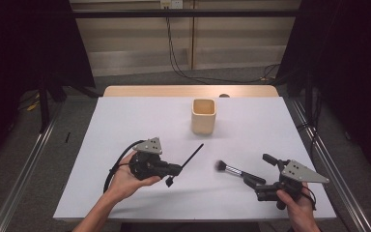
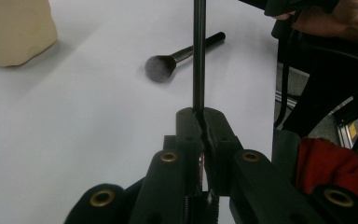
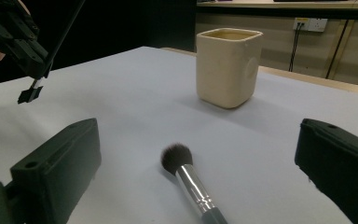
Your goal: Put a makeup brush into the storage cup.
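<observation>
White table: left hand-held gripper pinches thin brush, bristles unclear.

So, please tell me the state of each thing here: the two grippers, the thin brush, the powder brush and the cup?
Left gripper: shut on the thin black brush.
Thin black brush: held off the table, tilted.
Right gripper: open, holds nothing.
Powder brush: lying on the table between the open jaws.
Cream cup: upright; inside not visible.
</observation>
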`<action>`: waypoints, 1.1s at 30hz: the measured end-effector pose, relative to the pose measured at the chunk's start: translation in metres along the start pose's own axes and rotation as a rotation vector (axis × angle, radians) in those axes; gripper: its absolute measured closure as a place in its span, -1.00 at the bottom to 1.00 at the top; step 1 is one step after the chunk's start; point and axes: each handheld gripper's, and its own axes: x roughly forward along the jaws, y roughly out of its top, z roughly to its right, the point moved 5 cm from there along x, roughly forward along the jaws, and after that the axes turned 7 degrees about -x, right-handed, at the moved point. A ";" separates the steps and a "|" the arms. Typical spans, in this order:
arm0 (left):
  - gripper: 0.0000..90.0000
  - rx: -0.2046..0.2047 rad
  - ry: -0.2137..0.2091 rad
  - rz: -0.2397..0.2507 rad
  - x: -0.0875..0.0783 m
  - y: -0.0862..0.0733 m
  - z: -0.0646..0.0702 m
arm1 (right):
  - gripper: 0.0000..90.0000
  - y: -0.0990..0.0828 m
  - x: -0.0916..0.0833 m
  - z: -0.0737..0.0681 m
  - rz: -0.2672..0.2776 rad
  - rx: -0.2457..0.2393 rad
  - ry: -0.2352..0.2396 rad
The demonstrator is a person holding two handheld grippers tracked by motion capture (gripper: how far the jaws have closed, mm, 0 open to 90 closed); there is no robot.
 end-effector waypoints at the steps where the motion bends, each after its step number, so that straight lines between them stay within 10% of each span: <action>1: 0.91 0.001 -0.001 -0.003 0.001 0.000 0.001 | -1.00 0.001 0.000 -0.001 0.001 0.000 0.002; 33: 0.91 0.035 -0.013 -0.253 0.014 0.003 0.004 | -1.00 0.022 0.040 -0.036 -0.096 -0.041 0.270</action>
